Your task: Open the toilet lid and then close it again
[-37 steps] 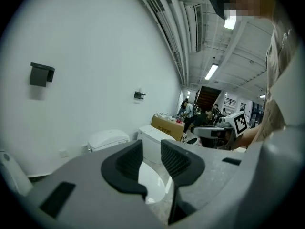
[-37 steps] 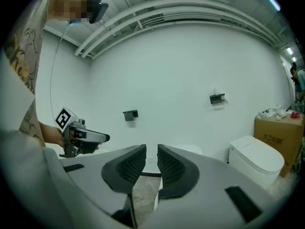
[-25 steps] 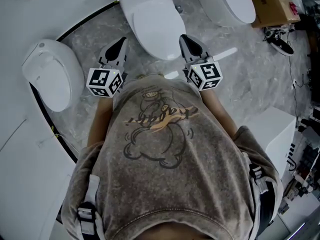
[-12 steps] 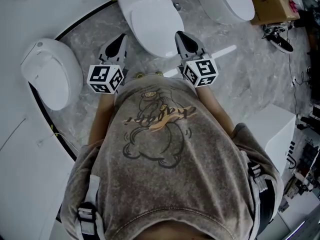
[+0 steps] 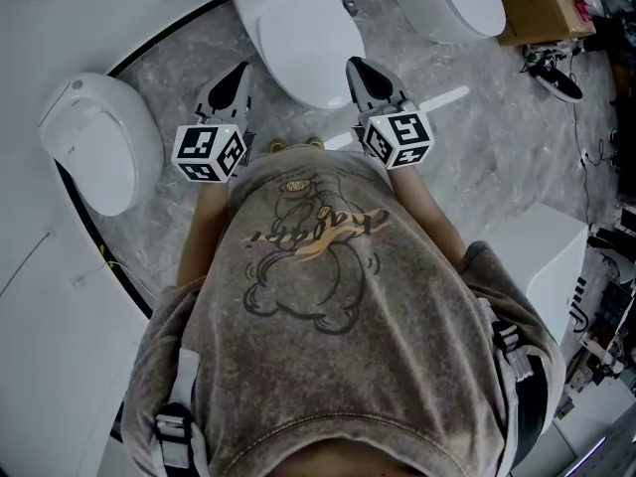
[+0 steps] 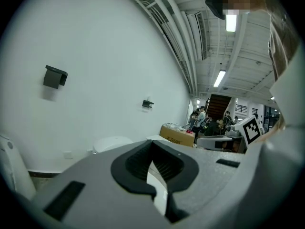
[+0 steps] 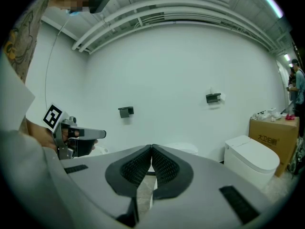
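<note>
The white toilet (image 5: 310,43) stands at the top middle of the head view with its lid down. My left gripper (image 5: 239,70) hangs just left of the bowl's front, shut with nothing in it. On the bowl's right side is my right gripper (image 5: 355,66), also shut and holding nothing. Neither touches the toilet. In the left gripper view the jaws (image 6: 151,143) meet at the tip. In the right gripper view the jaws (image 7: 151,147) are closed too, with the left gripper (image 7: 71,136) showing at the left.
A second toilet (image 5: 99,142) stands at the left and a third toilet (image 5: 447,3) at the upper right. A cardboard box (image 5: 542,3) and shoes (image 5: 556,79) lie at the far right, near a white block (image 5: 547,256). Two dark holders (image 7: 126,111) hang on the wall.
Both grippers stay shut beside the toilet, as before. Only the head view has shifted slightly, so everything sits a little higher in it.
</note>
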`<state>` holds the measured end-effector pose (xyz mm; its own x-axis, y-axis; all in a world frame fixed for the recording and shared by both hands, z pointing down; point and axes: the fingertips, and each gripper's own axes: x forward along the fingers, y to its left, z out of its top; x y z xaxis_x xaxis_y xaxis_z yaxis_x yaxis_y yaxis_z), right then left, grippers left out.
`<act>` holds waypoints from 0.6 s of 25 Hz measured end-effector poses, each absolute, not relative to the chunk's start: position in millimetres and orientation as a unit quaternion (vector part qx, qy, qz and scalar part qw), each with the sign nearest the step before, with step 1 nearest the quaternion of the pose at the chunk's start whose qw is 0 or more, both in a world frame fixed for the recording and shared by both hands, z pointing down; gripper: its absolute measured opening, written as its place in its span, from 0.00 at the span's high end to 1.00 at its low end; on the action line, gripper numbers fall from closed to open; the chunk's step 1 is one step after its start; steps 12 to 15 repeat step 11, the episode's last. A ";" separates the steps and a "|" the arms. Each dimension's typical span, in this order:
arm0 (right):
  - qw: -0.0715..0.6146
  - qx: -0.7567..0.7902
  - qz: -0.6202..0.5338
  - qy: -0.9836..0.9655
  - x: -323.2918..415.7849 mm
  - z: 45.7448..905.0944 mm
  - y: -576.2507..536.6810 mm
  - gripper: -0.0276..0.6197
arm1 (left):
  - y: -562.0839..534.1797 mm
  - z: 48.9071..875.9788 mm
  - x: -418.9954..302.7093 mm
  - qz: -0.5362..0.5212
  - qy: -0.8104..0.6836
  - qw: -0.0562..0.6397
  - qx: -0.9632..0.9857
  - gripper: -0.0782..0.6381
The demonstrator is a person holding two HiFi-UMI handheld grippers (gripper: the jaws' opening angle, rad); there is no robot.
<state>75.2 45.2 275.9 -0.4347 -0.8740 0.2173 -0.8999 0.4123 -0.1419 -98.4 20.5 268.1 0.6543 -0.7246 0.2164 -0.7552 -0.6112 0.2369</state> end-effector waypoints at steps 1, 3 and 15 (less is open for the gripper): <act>0.055 0.529 0.119 -0.838 75.1 276.1 45.6 0.91 | 20.7 267.8 -99.1 0.049 -0.414 0.155 0.896 0.88; 0.056 0.530 0.118 -0.838 75.5 275.8 46.2 0.91 | 21.2 266.8 -100.0 0.048 -0.415 0.155 0.895 0.88; 0.054 0.526 0.114 -0.841 74.7 271.9 46.4 0.91 | 26.2 266.6 -102.6 0.049 -0.417 0.156 0.894 0.88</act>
